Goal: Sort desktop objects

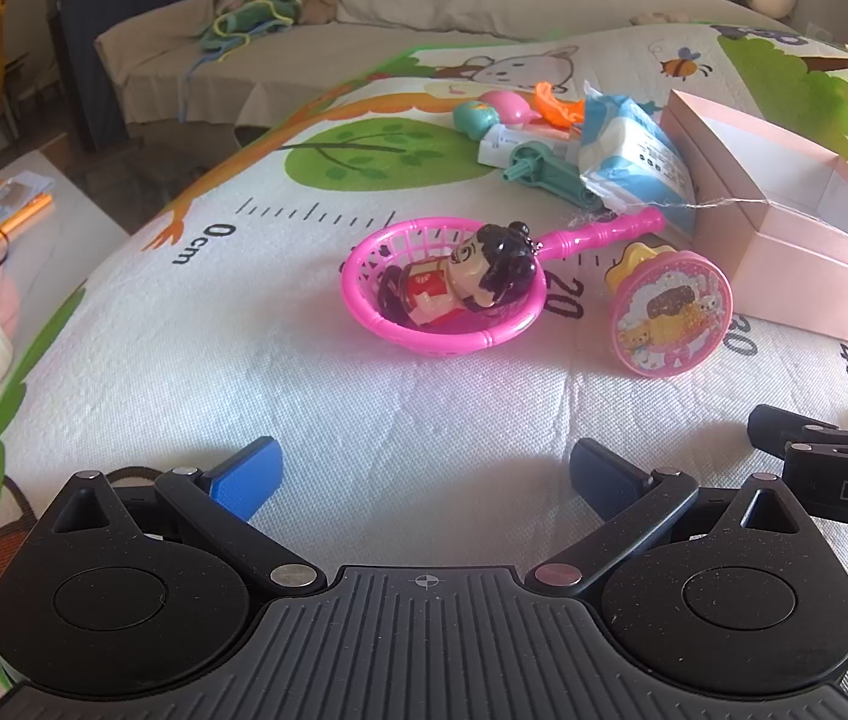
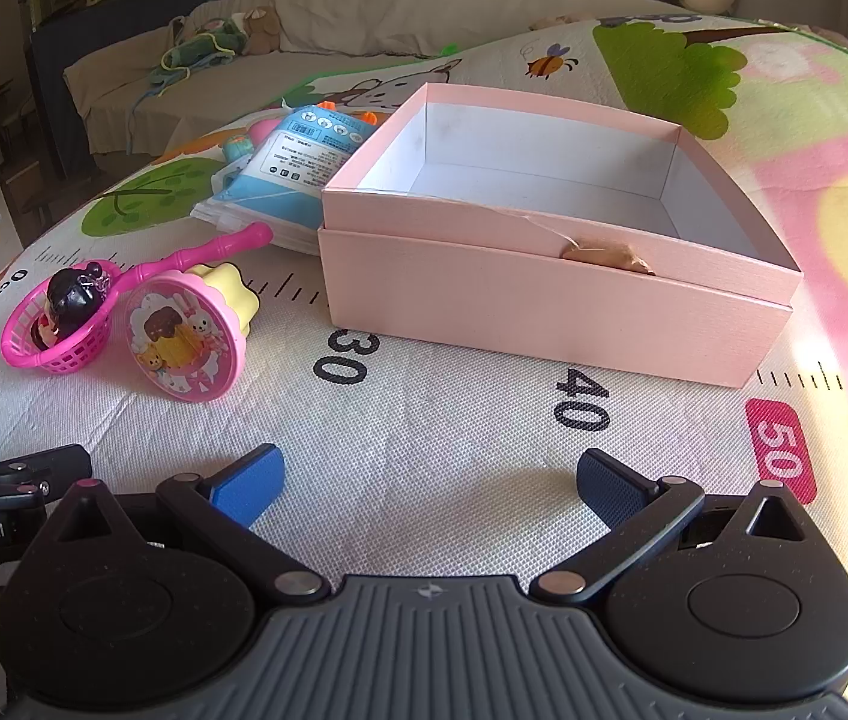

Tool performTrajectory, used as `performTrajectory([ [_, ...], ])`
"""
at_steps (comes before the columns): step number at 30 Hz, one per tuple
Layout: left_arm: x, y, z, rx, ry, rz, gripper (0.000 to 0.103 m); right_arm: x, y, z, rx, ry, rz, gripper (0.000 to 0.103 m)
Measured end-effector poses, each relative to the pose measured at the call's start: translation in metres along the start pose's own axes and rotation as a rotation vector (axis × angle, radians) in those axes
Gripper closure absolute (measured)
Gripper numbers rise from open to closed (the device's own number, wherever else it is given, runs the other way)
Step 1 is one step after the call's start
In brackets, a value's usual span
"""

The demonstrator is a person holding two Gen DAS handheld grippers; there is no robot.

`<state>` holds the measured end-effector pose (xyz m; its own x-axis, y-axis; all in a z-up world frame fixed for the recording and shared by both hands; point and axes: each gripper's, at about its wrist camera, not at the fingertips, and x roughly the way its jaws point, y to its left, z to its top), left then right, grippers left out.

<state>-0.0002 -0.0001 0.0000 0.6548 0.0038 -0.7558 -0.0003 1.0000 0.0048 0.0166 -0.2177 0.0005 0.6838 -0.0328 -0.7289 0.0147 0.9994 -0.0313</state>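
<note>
Both claws are released and hold nothing. In the left wrist view the left gripper (image 1: 424,477) sits at the bottom of the frame with its blue pads spread wide over bare mat (image 1: 303,396). In the right wrist view the right gripper (image 2: 427,480) is likewise spread at the bottom centre, over the printed ruler numbers.

The things to sort lie in the middle and upper right of the left view. A pink strainer basket (image 1: 442,294) sits at centre with a small figurine (image 1: 472,276) lying inside it, its handle reaching up and right. Just beside it on the right a round pink toy (image 1: 670,315) lies tipped on its side. Above these, a tissue pack (image 1: 628,153), a green toy (image 1: 544,171) and other small toys crowd together near the upper centre.

The pink box (image 2: 544,294) fills the centre of the right view, open on top, its white inside showing nothing within. Its left wall is close to the tissue pack. A wide strip of bare mat separates both claws from the toys and the box's near edge. The mat's green border curves down the left side of the left view.
</note>
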Motion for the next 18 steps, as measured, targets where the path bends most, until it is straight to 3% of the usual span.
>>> performTrajectory([
  [18, 0.0000, 0.0000, 0.0000, 0.000, -0.001, 0.000, 0.000, -0.0014, 0.0009, -0.0002, 0.001, -0.005, -0.002, 0.000],
])
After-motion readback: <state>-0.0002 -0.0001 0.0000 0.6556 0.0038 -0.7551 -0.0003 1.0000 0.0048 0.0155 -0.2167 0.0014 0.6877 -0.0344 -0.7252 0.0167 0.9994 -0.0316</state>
